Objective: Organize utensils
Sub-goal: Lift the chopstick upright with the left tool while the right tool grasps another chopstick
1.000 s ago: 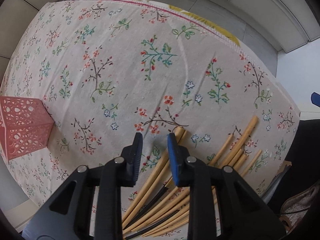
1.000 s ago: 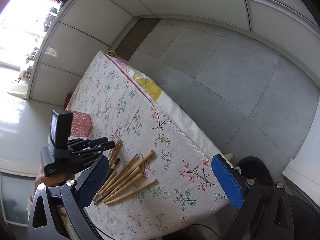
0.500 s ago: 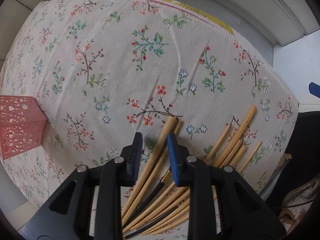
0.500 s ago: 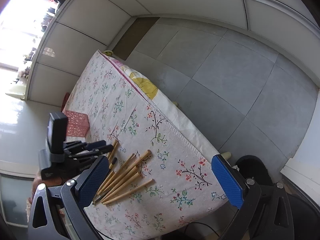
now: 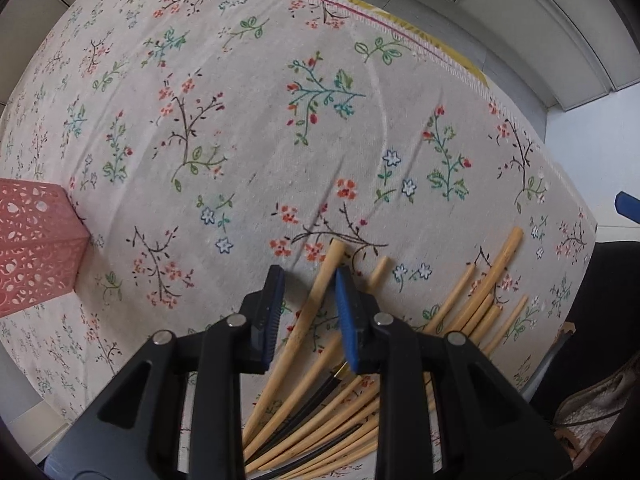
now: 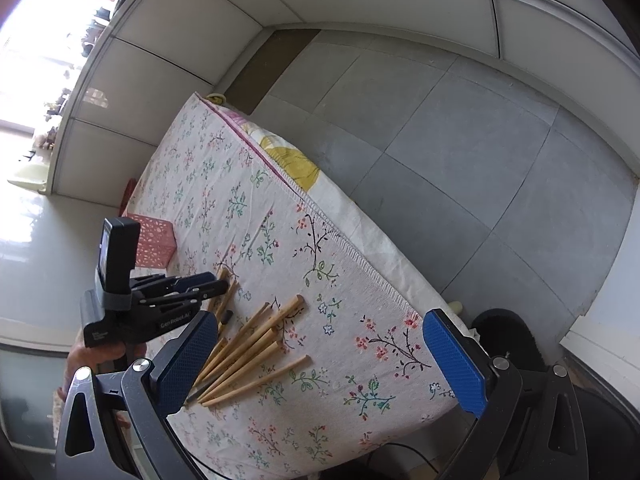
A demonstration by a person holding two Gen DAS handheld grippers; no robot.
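Several wooden chopsticks (image 5: 472,304) and a couple of black ones (image 5: 316,392) lie fanned on the floral tablecloth (image 5: 248,128). My left gripper (image 5: 306,286) is open, its blue pads on either side of one wooden chopstick (image 5: 308,312) that rests on the cloth. In the right wrist view the left gripper (image 6: 218,284) sits over the left end of the chopstick pile (image 6: 252,344). My right gripper (image 6: 320,360) is wide open and empty, held off the table's near edge. A pink perforated holder (image 5: 32,244) stands to the left and shows in the right wrist view (image 6: 154,242).
The table's far edge (image 5: 440,60) drops to a grey tiled floor (image 6: 460,152). A black chair or stool (image 6: 504,332) stands by the table's right corner. White wall panels surround the room.
My left gripper has moved forward and down over the chopsticks, so one wooden chopstick now lies between its pads. The right gripper has stayed wide open.
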